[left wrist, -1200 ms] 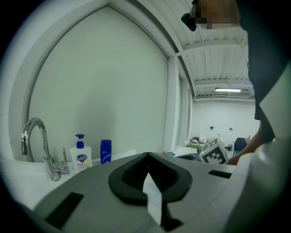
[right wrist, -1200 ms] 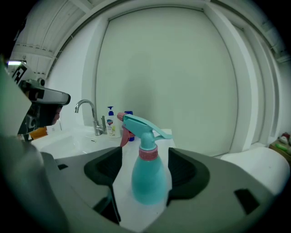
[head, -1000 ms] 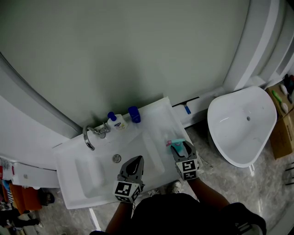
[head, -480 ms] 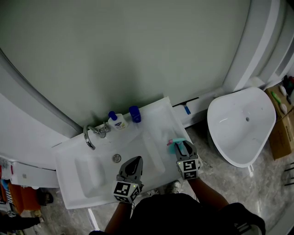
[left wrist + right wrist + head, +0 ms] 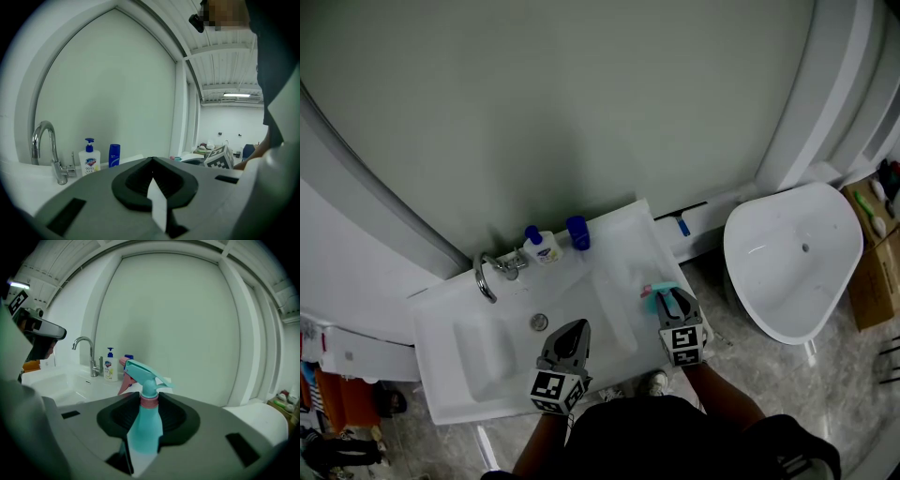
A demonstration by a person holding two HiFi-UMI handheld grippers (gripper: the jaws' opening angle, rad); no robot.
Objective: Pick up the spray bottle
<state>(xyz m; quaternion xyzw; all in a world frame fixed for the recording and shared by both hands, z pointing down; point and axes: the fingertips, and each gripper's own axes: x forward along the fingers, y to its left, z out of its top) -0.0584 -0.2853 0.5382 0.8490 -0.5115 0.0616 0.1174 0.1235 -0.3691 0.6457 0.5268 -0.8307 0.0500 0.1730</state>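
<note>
spray bottle (image 5: 145,427) sits clamped in right hand-held gripper (image 5: 149,397), jaws just closing.

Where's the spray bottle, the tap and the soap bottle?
spray bottle (image 5: 143,427), right gripper view, teal body
tap (image 5: 480,279), head view, curved spout
soap bottle (image 5: 89,163), left gripper view, white body

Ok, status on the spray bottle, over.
Right gripper just closed in, pads on spray bottle. Left gripper shut, empty. Nothing in the way.
</note>
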